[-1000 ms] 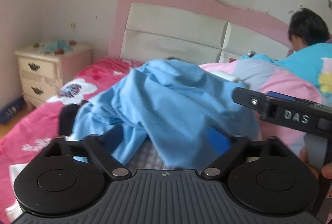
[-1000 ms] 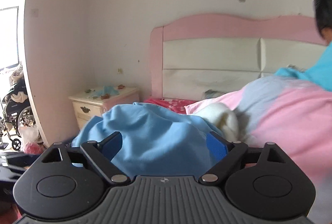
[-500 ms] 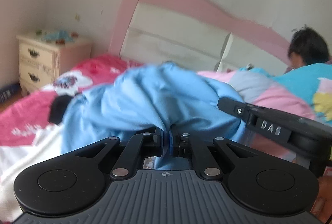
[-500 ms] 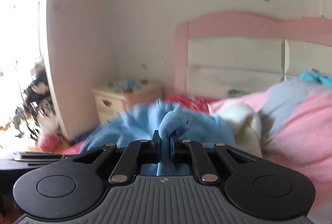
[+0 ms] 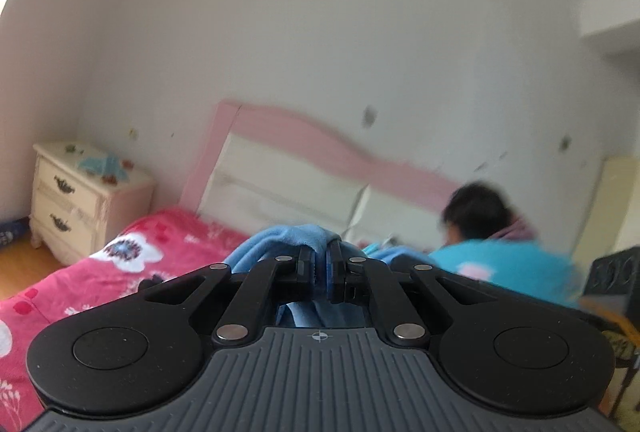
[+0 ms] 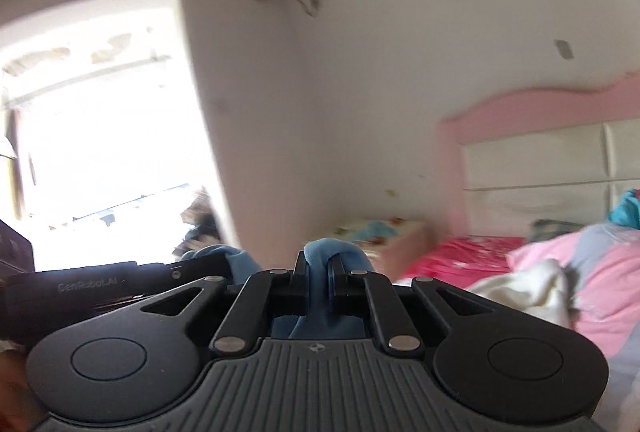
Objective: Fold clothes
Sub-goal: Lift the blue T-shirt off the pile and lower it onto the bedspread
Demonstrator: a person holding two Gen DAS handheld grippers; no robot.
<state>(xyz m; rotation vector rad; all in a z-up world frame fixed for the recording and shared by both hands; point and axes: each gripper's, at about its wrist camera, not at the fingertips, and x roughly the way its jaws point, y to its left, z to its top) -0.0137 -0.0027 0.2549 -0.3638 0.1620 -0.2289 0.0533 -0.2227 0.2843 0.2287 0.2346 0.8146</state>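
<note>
A light blue garment bunches up over my left gripper, whose jaws are shut on a fold of it, lifted above the bed. In the right wrist view the same blue garment pokes up between the jaws of my right gripper, which is shut on it too. The other gripper's black body shows at the left of that view with more blue cloth beside it. Most of the garment hangs below both cameras, out of sight.
A bed with a pink floral cover and a pink headboard lies ahead. A cream nightstand stands at its left. A person in a turquoise top leans over the bed's right side. A pink quilt and white cloth lie there.
Both grippers closed on the blue garment half a second ago and have since lifted it; both views now tilt upward toward the wall, and the right one has swung left toward the bright window.
</note>
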